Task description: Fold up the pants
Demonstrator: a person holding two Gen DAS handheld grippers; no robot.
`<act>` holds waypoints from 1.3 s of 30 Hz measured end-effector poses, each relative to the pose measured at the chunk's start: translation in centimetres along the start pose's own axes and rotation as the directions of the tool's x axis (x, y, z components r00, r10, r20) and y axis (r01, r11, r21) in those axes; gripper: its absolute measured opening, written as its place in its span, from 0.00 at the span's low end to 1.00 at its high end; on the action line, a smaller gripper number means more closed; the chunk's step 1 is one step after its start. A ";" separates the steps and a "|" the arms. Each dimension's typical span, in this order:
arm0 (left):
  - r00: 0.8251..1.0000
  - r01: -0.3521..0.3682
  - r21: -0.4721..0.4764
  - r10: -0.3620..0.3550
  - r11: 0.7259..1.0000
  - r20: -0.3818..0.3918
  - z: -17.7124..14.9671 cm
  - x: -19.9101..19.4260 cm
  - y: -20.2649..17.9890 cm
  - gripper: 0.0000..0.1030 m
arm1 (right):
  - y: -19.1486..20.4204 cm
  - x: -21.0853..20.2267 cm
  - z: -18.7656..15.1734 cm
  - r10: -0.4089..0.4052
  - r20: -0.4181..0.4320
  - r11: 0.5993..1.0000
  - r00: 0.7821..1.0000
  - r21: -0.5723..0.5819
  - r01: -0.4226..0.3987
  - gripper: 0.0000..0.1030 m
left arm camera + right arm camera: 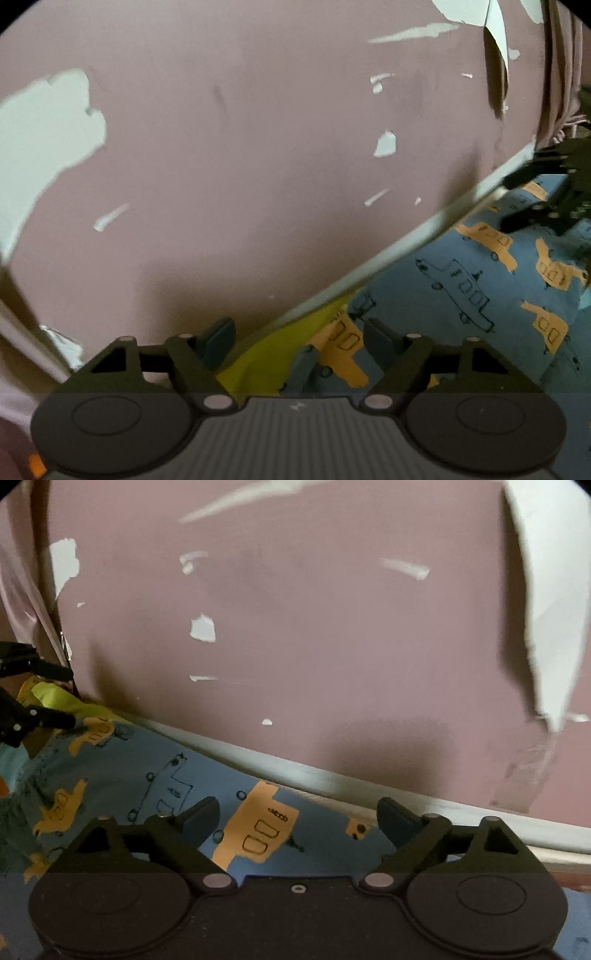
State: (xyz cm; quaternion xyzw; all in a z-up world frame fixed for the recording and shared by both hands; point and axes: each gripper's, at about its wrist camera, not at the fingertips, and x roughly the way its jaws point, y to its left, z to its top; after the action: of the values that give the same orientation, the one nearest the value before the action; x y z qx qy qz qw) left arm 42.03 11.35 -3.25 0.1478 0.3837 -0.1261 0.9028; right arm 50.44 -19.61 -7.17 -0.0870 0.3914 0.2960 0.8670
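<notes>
Both claws gaped open and held nothing: left gripper (299, 334) and right gripper (297, 818) low in frame, over blue car-print fabric (155, 775) beneath a peeling pink wall (258, 147)

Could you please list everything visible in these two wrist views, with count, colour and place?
Wall: one, pink, paint peeling to white patches, fills the upper part of both views.
Baseboard strip: one, whitish, runs along the foot of the wall.
Printed fabric: one, blue with orange and outlined vehicle shapes, spread below the wall; whether it is the pants or bedding cannot be told.
Yellow-green cloth: one, lies at the wall's foot, ahead of the left gripper.
Pink curtain-like fabric: one, hangs at the far right of the left view.
Left gripper: one, dark, open, holds nothing.
Right gripper: one, dark, open, over the printed fabric, holds nothing.
</notes>
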 end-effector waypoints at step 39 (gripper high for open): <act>0.981 -0.194 -0.027 0.193 0.981 -0.029 -0.7 0.3 -1.7 0.01 | -2.2 3.3 -0.7 0.033 0.019 0.993 0.999 0.113 -0.035 0.63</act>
State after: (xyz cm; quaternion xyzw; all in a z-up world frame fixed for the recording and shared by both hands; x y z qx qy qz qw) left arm 41.19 9.99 -4.20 0.1727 0.3811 -0.0302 0.9078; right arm 53.02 -20.21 -10.22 -0.0282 0.4014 0.2887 0.8687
